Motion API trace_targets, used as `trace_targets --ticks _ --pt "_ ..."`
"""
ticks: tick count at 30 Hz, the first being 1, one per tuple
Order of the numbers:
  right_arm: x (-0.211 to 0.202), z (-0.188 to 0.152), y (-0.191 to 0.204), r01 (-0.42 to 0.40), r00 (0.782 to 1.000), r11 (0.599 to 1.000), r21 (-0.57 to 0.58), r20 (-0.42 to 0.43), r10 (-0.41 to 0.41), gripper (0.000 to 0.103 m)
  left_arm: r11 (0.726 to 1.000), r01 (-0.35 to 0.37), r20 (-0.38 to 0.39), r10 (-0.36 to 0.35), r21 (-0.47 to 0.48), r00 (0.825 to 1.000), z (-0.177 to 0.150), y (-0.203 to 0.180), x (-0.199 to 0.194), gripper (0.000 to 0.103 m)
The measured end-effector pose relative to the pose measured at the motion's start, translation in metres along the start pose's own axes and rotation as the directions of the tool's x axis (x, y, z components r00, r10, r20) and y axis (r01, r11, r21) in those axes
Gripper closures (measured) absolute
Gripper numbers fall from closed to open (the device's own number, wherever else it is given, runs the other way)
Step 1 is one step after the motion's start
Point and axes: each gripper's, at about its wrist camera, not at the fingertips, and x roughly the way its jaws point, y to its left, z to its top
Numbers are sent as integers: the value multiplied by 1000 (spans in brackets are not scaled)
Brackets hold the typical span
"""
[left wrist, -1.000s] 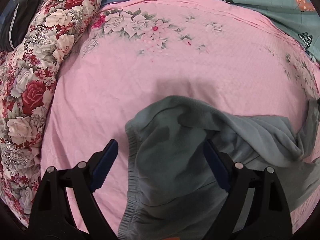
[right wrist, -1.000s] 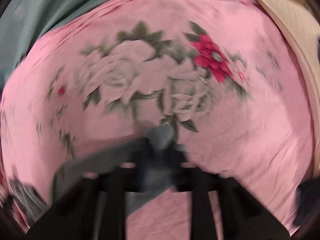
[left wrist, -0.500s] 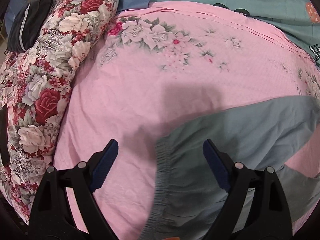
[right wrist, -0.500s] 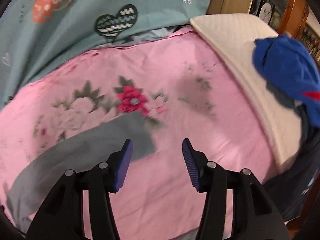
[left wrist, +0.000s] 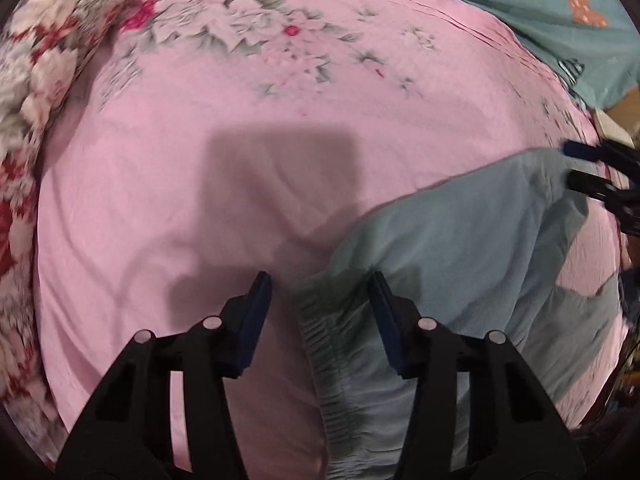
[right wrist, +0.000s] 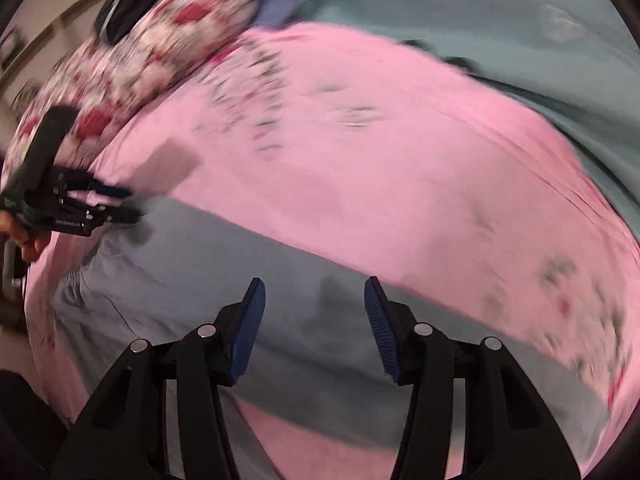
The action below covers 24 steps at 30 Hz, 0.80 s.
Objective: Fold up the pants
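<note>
Pants [left wrist: 460, 264] lie spread on the bed [left wrist: 248, 128], waistband by your left tongs [left wrist: 320, 300]. Both left & right tongs [right wrist: 312, 312] gape wide, holding nothing, prob. so cloth settles flat before folding.

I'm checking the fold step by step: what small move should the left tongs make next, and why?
Probably ease the left tongs forward and close on the elastic waistband. Both tongs are open and hold nothing, the grey pants lie spread on the pink bedspread, and the waistband edge sits between the left fingers.
</note>
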Motion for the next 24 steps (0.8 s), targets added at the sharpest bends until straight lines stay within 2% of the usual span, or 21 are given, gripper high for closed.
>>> trace_targets --ticks 1,2,3,4,5,6,8,9,11,13,17,19,20,21,23,24 --pt "16 11 8 -6 1000 999 -44 -27 5 51 1000 13 0 -13 20 1000 2 -1 0 54" --pt "29 21 20 -16 998 996 -91 -54 11 51 998 37 -2 -37 42 999 3 -3 1 68" --pt "38 28 27 -19 997 992 -128 -70 10 51 997 30 2 -31 65 1000 2 -5 1 73" --pt "46 35 34 -17 996 985 -170 -89 1 51 995 20 12 -22 95 1000 2 -8 1 75" --pt "53 41 41 -14 994 979 -204 -106 -8 56 992 15 24 -18 129 1000 1 -11 1 77" --pt "60 44 49 -21 991 969 -245 -134 -13 74 989 12 33 -17 148 999 1 -13 2 79" --pt "73 47 60 -21 980 953 -303 -195 -40 96 985 13 55 -23 175 998 0 -15 0 80" --pt "75 48 64 -16 979 943 -331 -198 -53 103 984 5 69 -17 178 997 1 -14 -1 81" --pt "73 59 65 13 982 946 -323 -176 -73 103 987 -30 114 11 159 993 6 -5 -6 81" --pt "68 77 60 41 989 966 -256 -130 -76 103 993 -56 159 38 107 987 14 11 -12 81" --pt "70 125 49 157 988 980 -124 8 -157 103 999 -30 180 25 27 983 36 41 -16 81" --pt "78 143 47 188 982 980 -62 36 -186 103 995 -100 183 94 24 979 41 44 -9 80" --pt "77 145 43 185 982 982 -30 36 -184 95 995 -104 176 100 14 979 43 47 -5 71" --pt "74 145 40 174 984 985 15 40 -174 85 994 -108 167 109 -11 980 42 53 -5 55" --pt "57 135 36 113 991 989 96 57 -119 76 989 -138 186 147 -60 972 38 60 -11 37" --pt "46 124 31 91 993 987 130 65 -100 69 983 -167 200 179 -76 963 34 63 -15 36"
